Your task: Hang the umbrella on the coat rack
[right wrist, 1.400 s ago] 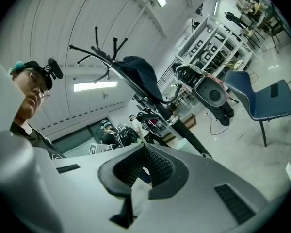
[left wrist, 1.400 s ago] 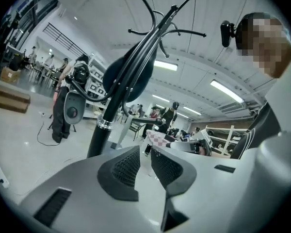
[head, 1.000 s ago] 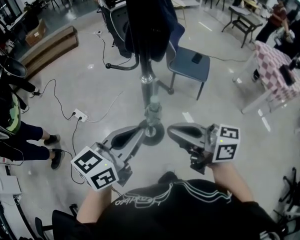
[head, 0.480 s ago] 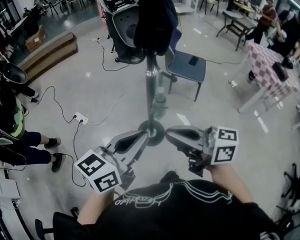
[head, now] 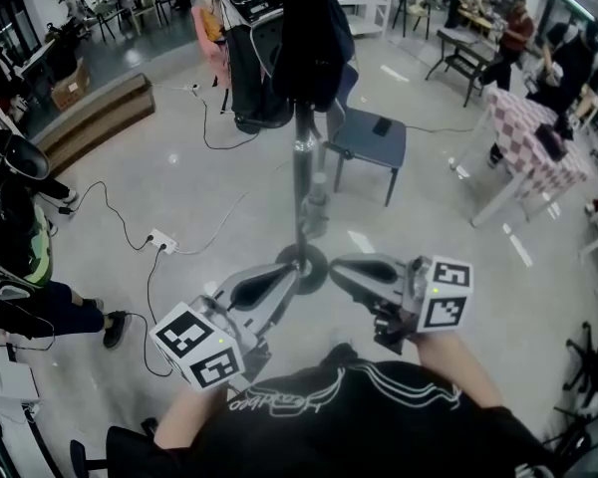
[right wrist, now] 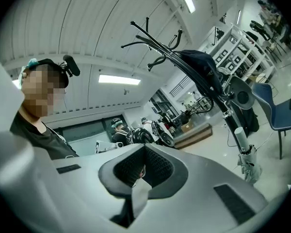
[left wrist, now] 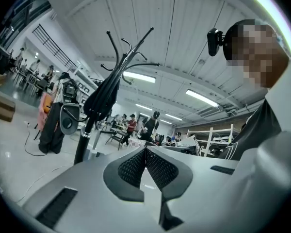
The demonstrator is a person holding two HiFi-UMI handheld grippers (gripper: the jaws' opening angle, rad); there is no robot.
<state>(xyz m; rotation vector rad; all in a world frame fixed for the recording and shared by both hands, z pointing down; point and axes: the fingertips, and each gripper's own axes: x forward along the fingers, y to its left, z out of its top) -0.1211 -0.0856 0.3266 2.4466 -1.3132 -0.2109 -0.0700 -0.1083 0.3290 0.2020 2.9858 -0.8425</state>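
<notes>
Left claw (left wrist: 145, 152) and right claw (right wrist: 143, 152) are shut on nothing. The umbrella (right wrist: 247, 165) is seen low against the coat rack (head: 301, 162), hung or not can't be told.

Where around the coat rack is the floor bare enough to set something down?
Bare floor lies right of the coat rack, between the blue chair and the checkered table, and left, between the wooden platform and the power strip. Crowded: cables around that strip, chair and hanging clothes behind the rack.
</notes>
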